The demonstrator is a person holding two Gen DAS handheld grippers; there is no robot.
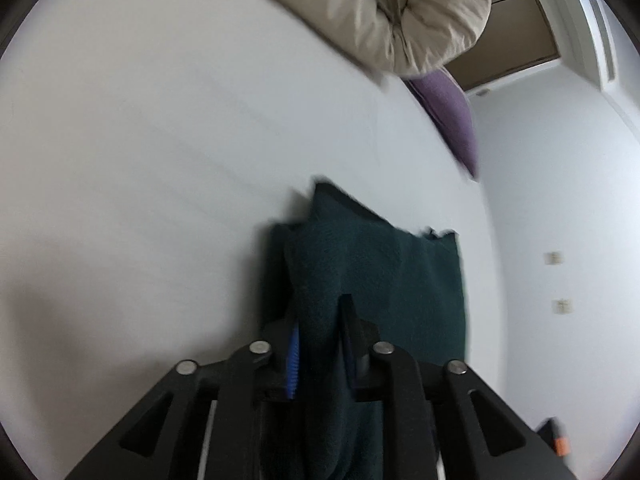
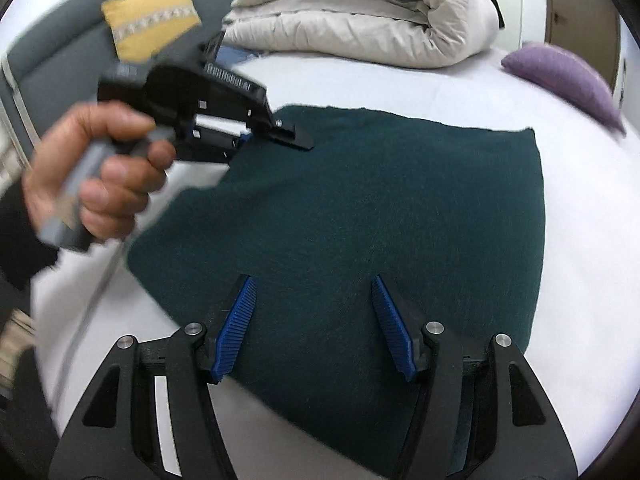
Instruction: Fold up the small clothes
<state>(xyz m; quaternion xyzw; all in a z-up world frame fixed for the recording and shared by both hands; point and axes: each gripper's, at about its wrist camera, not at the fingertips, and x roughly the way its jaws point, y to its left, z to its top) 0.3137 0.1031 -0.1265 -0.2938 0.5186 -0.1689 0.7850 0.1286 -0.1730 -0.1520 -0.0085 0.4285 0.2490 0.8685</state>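
Note:
A dark teal fleece cloth point(image 2: 360, 208) lies spread on the white bed sheet point(image 2: 360, 80). My left gripper point(image 1: 320, 320) is shut on the cloth point(image 1: 380, 272) and lifts a bunched corner of it off the sheet. The right wrist view shows the left gripper point(image 2: 280, 132) at the cloth's far left corner, held by a bare hand point(image 2: 100, 172). My right gripper point(image 2: 314, 284) is open, its blue pads point(image 2: 236, 324) spread just above the cloth's near edge, with nothing between them.
A rolled beige duvet point(image 2: 360, 12) lies at the far side of the bed. A purple cushion point(image 2: 568, 76) sits at the far right and a yellow cushion point(image 2: 152, 20) leans on the grey headboard point(image 2: 48, 52). A white wall point(image 1: 560, 200) is at the right.

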